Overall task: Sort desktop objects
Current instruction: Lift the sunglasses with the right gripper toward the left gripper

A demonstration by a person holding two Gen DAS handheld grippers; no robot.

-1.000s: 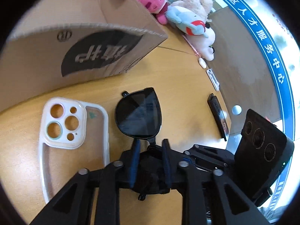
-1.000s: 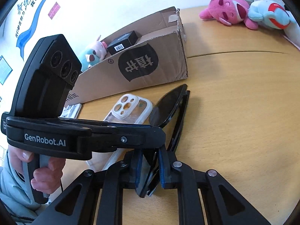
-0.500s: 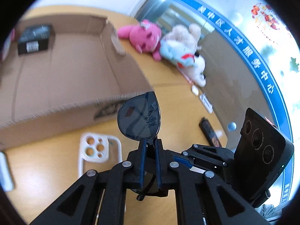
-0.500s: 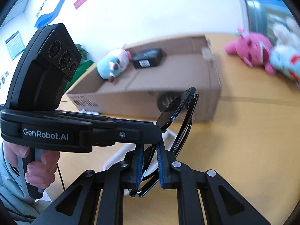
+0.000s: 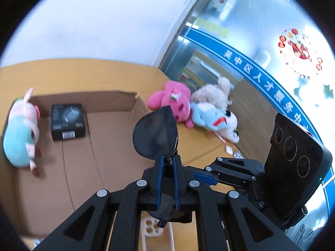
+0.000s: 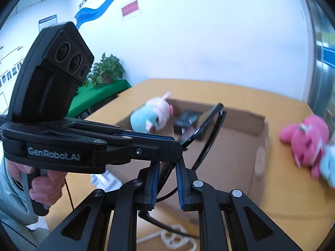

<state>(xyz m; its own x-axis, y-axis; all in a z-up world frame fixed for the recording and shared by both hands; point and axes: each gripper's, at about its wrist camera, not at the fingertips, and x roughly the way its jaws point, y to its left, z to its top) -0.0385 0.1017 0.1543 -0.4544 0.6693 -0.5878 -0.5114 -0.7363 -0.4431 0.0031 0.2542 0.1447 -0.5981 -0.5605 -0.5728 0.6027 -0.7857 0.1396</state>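
Black sunglasses (image 5: 156,133) hang in the air over the open cardboard box (image 5: 104,156), folded, one lens standing up. My left gripper (image 5: 167,163) is shut on them at the bridge. From the right, my right gripper (image 5: 201,175) reaches in beside it. In the right wrist view the sunglasses (image 6: 201,125) run between the blue pads of my right gripper (image 6: 166,165), whose jaws are opening slightly while still touching the frame. There the left gripper (image 6: 180,144) crosses in front from the left, above the box (image 6: 259,146).
Inside the box lie a small black carton (image 5: 68,121) and a pink-and-teal pig plush (image 5: 21,133). A clear phone case (image 5: 155,232) lies on the wooden table below the grippers. Pink (image 5: 175,102), blue-white (image 5: 211,117) and beige (image 5: 215,94) plush toys lie beyond the box. A hand (image 6: 41,186) holds the left gripper.
Both grippers have lifted the sunglasses off the table and carried them up and forward over the box. The phone case has dropped to the bottom edge of both views.
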